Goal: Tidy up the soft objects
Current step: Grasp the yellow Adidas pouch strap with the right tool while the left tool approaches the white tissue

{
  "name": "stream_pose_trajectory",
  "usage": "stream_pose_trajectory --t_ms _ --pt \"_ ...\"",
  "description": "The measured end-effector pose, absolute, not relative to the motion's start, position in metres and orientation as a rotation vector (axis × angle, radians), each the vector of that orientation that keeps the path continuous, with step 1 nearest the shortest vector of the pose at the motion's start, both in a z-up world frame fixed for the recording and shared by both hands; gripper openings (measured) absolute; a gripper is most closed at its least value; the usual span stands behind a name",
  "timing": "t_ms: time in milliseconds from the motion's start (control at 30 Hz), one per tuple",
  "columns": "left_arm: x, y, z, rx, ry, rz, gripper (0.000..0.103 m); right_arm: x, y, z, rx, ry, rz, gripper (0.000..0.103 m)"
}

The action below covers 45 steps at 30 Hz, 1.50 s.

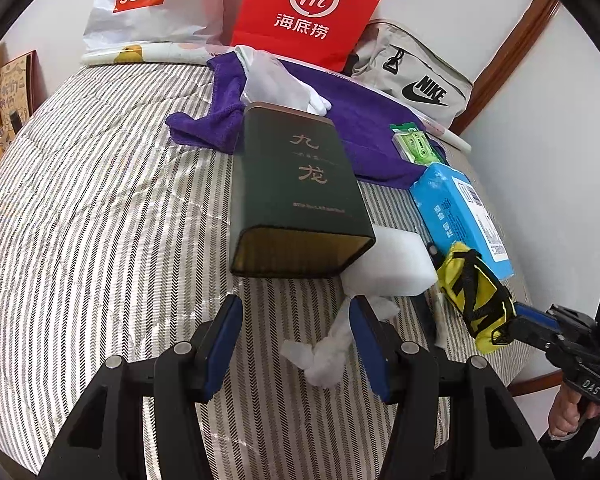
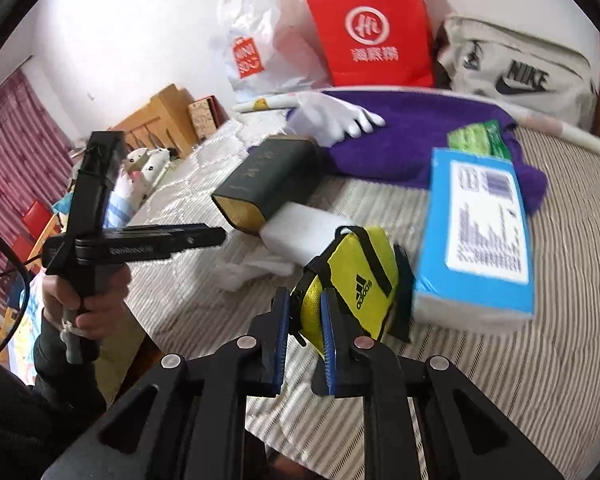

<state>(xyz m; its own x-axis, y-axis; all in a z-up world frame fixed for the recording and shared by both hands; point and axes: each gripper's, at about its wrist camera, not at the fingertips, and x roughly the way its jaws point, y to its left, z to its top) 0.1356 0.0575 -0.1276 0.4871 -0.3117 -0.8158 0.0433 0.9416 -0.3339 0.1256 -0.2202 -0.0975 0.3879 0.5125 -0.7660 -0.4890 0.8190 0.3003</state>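
Right tongs [image 2: 305,334] clenched on edge of yellow pouch [image 2: 356,280], raised off striped bed [image 2: 520,380] beside blue pack [image 2: 480,232]; thin pinch may slip, pouch may knock pack. Left tongs [image 1: 296,340] released, empty, over crumpled tissue [image 1: 320,356]

Three bags are counted at the wall: one white plastic bag [image 1: 140,4], one red paper bag [image 1: 308,8] and one beige sports bag [image 1: 416,76]. One purple towel [image 1: 364,128], one white glove [image 1: 284,84], one dark green tin [image 1: 296,184], one white foam block [image 1: 396,260], one crumpled tissue [image 1: 324,352], one yellow pouch [image 1: 476,292], one blue packet [image 1: 460,212] and one small green packet [image 1: 416,144] are seen.
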Motion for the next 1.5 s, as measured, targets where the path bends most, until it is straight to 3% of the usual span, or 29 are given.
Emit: stream_pose_trajectory --t_ms 433,567,867,967,1167,1233,1500 --pt "0.135 0.05 -0.133 -0.276 1.063 -0.231 0.053 0.104 -0.254 -0.113 0.01 1.068 0.497 0.015" --pt "0.135 0.048 -0.135 -0.267 1.073 -0.231 0.053 0.104 -0.259 -0.116 0.013 1.083 0.466 0.021" --pt "0.134 0.051 -0.137 -0.283 1.075 -0.235 0.053 0.106 -0.255 -0.111 0.011 1.064 0.457 0.024" --pt "0.131 0.054 -0.136 -0.287 1.072 -0.234 0.053 0.112 -0.243 -0.113 -0.015 1.064 0.466 0.033" --pt "0.128 0.062 -0.134 -0.302 1.063 -0.232 0.053 0.116 -0.222 -0.114 -0.044 1.084 0.506 0.036" --pt "0.128 0.063 -0.134 -0.305 1.063 -0.232 0.053 0.117 -0.216 -0.114 -0.047 1.077 0.52 0.049" --pt "0.127 0.063 -0.138 -0.31 1.071 -0.242 0.053 0.13 -0.194 -0.137 -0.092 1.11 0.471 0.055"
